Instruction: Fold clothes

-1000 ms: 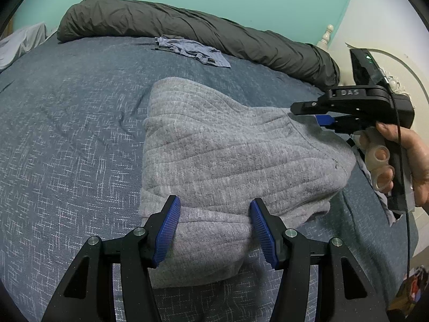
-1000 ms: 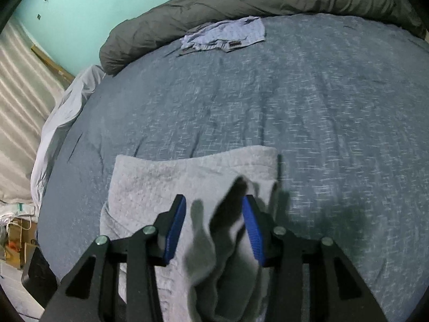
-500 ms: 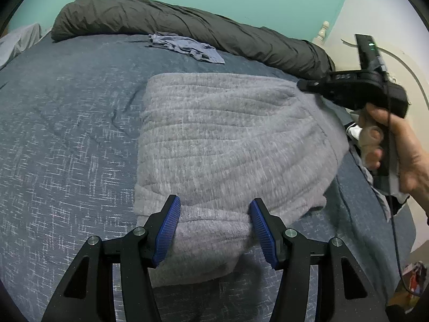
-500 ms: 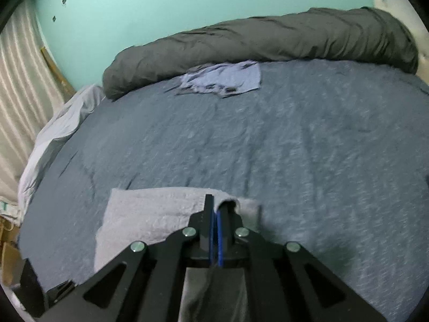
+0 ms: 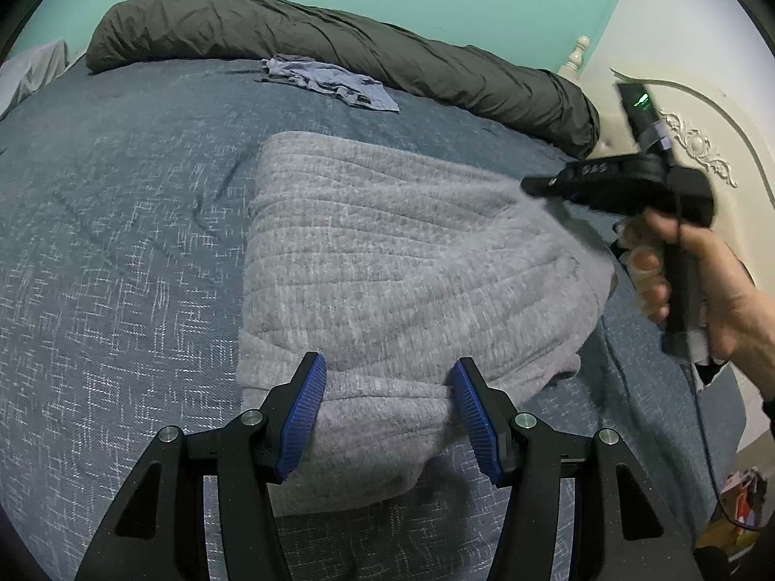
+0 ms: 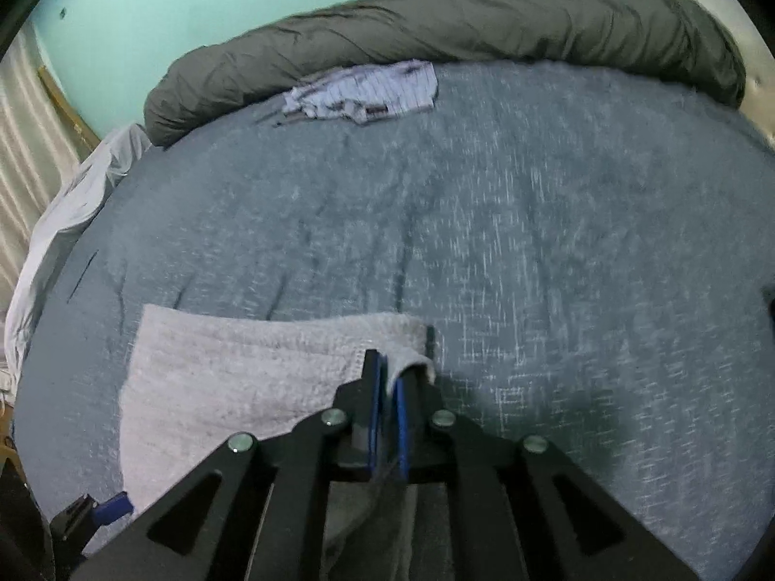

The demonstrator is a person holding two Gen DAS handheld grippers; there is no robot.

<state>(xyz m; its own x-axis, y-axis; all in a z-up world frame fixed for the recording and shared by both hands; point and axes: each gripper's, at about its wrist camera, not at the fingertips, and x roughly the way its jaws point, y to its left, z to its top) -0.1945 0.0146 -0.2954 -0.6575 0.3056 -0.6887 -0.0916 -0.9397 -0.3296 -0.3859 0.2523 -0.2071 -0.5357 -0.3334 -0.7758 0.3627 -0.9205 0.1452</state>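
A grey knitted garment (image 5: 397, 261) lies partly folded on the blue-grey bed cover (image 5: 121, 242). My left gripper (image 5: 387, 411) is open, its blue pads on either side of the garment's near bunched edge. My right gripper (image 6: 387, 387) is shut on the garment's right edge (image 6: 411, 360) and holds it lifted over the rest of the cloth (image 6: 232, 377). In the left wrist view the right gripper (image 5: 547, 186) sits at the garment's far right corner, held by a hand.
A dark grey rolled duvet (image 5: 339, 58) lies along the far edge of the bed. A small light-blue striped garment (image 5: 334, 82) lies in front of it, also in the right wrist view (image 6: 368, 92). A cream headboard (image 5: 697, 155) stands at right.
My right gripper has shut on the garment's right edge, lifted it and carried it over the rest of the cloth. My left gripper has stayed open at the near edge.
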